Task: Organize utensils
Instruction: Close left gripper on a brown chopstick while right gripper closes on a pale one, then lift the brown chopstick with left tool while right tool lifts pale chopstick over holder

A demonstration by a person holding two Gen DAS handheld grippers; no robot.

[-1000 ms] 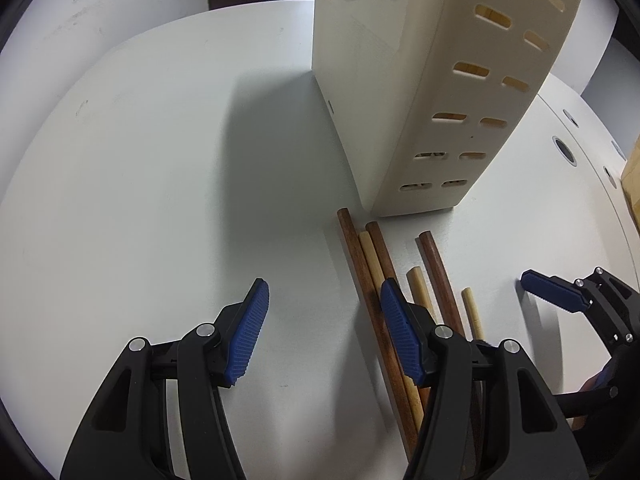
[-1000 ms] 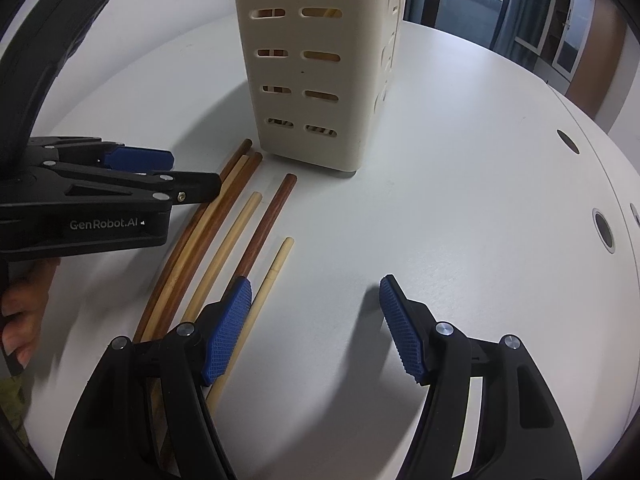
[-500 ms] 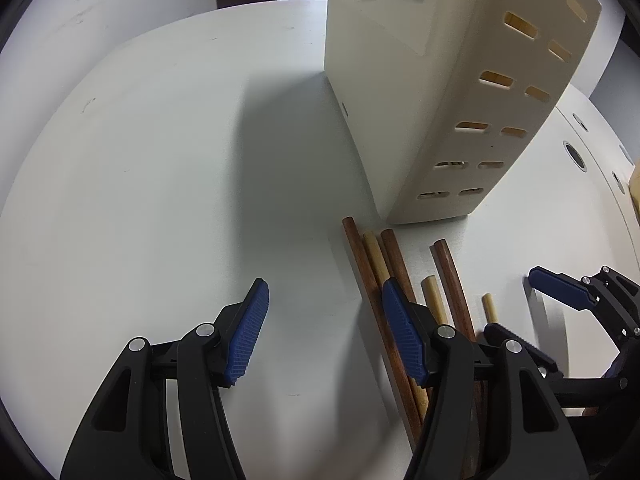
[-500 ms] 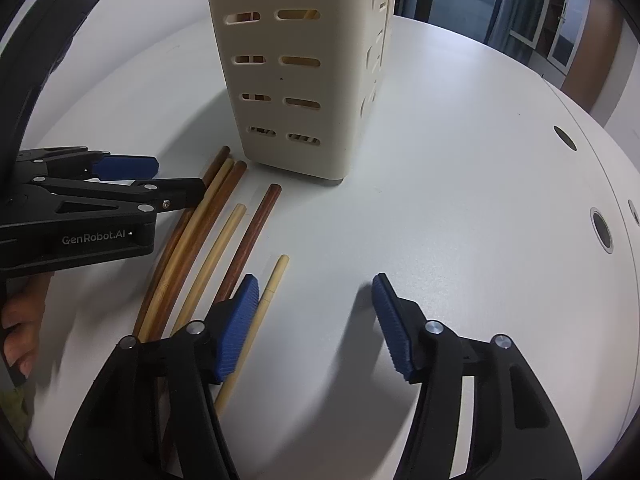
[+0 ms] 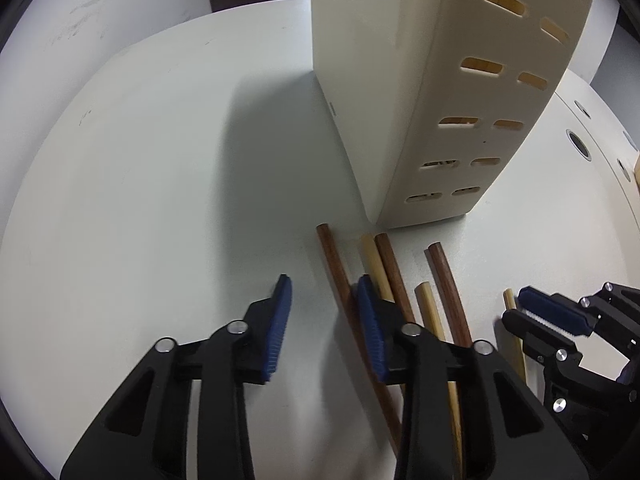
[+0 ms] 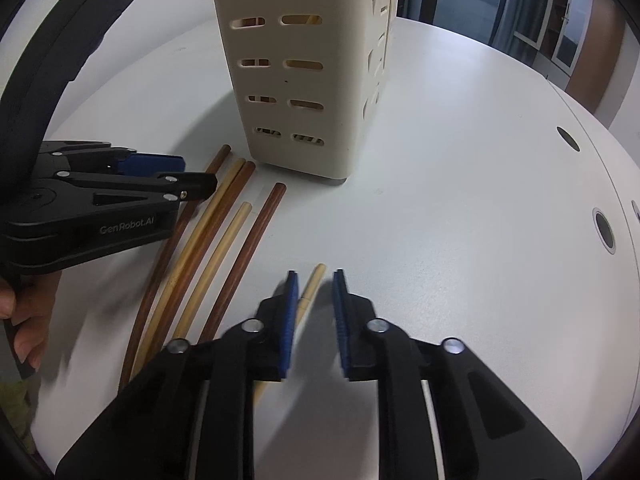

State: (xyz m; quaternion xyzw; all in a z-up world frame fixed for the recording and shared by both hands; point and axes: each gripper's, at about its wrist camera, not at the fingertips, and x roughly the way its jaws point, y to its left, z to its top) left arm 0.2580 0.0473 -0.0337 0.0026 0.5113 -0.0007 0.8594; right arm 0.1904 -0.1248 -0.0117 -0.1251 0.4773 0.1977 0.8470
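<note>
Six chopsticks (image 6: 224, 240) lie side by side on the white tabletop (image 6: 460, 200), ends toward the cream holder (image 6: 296, 80). The right tool (image 6: 314, 280) is closing, jaws narrow, around the lone pale chopstick (image 6: 314, 280) nearest it, pads not yet pressing. The left tool (image 5: 324, 292) is closing too, its jaws straddling the outermost dark chopstick (image 5: 332, 264).

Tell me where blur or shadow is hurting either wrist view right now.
Right wrist view: motion blur smears the closing right gripper around the pale chopstick; bright window glare top right. Left wrist view: sharper, but the utensil holder throws a broad shadow across the table; fisheye bends edges.
</note>
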